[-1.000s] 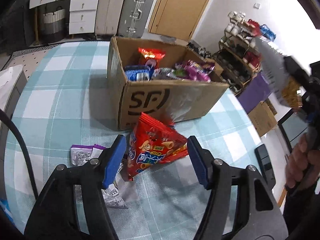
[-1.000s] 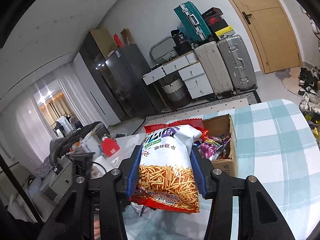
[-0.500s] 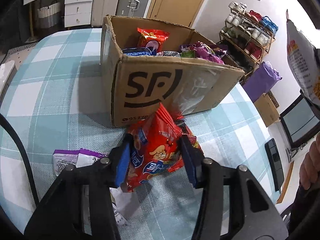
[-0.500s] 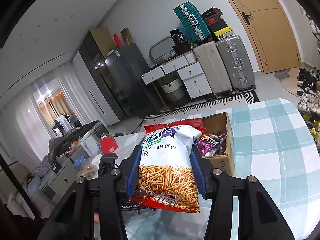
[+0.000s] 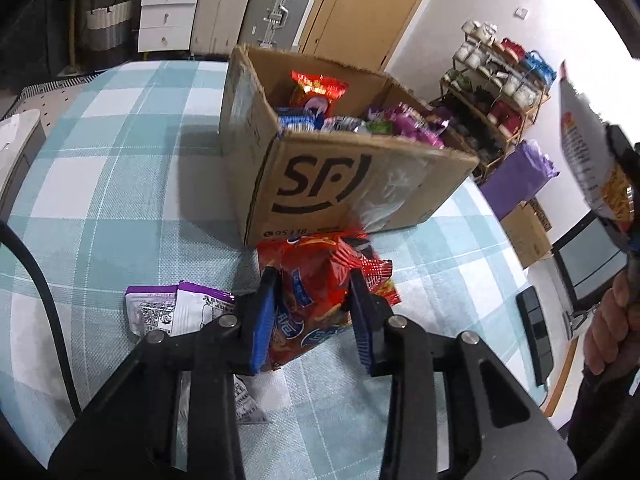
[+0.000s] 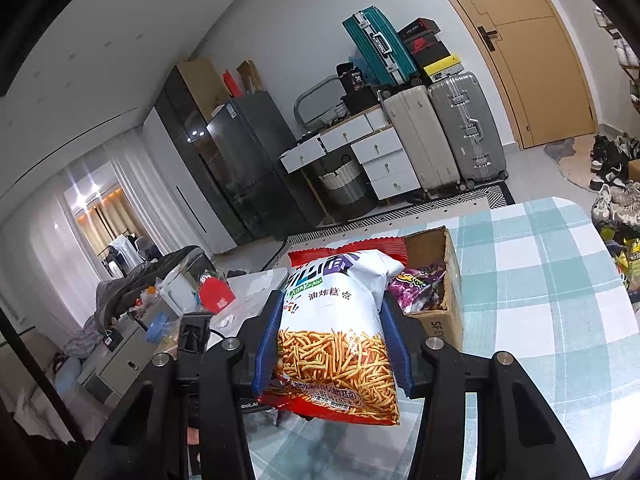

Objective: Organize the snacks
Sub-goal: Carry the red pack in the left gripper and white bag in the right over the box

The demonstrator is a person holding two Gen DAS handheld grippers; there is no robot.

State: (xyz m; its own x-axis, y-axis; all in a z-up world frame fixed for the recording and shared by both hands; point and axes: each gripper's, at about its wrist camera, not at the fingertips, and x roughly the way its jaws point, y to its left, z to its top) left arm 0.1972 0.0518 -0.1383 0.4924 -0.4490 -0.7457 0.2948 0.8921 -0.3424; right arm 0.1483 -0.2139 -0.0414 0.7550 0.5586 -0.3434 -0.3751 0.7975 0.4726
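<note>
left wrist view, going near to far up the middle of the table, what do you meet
tongs shut on the red snack bag → cardboard box with snacks in it → far table edge → grey suitcase against the wall

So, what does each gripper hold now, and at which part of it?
The left gripper, jaws just closing, pinches the red snack bag across its middle. The right gripper clamps the white fried-sticks bag by its side edges.
</note>
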